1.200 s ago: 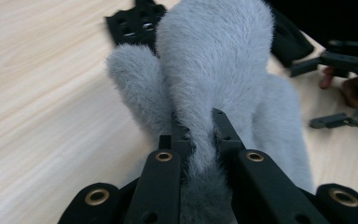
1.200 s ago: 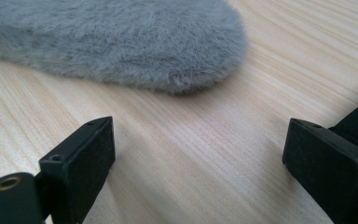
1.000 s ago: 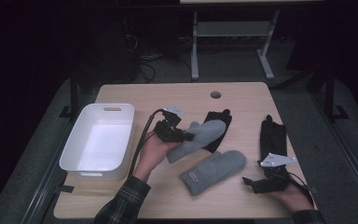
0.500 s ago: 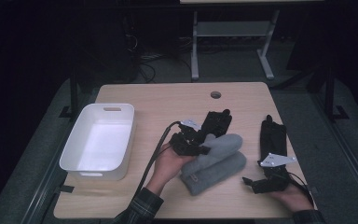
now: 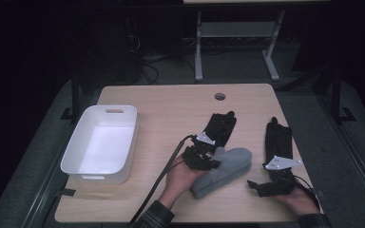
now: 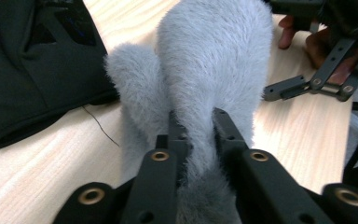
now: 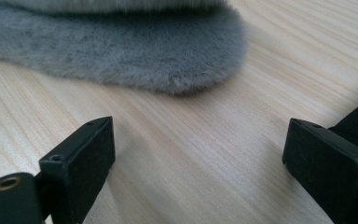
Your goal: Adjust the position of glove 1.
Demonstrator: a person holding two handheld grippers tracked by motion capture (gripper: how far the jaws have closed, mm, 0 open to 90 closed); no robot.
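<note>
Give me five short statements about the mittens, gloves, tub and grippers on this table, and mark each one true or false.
1. The left gripper is clamped on a grey mitten. True.
2. The white tub holds a black glove. False: nothing lies in it.
3. The right gripper grips a mitten. False: its jaws stand wide open over bare table.
4. Two black gloves lie on the table. True.
5. The grey mitten lies left of the tub. False: it lies to its right.
</note>
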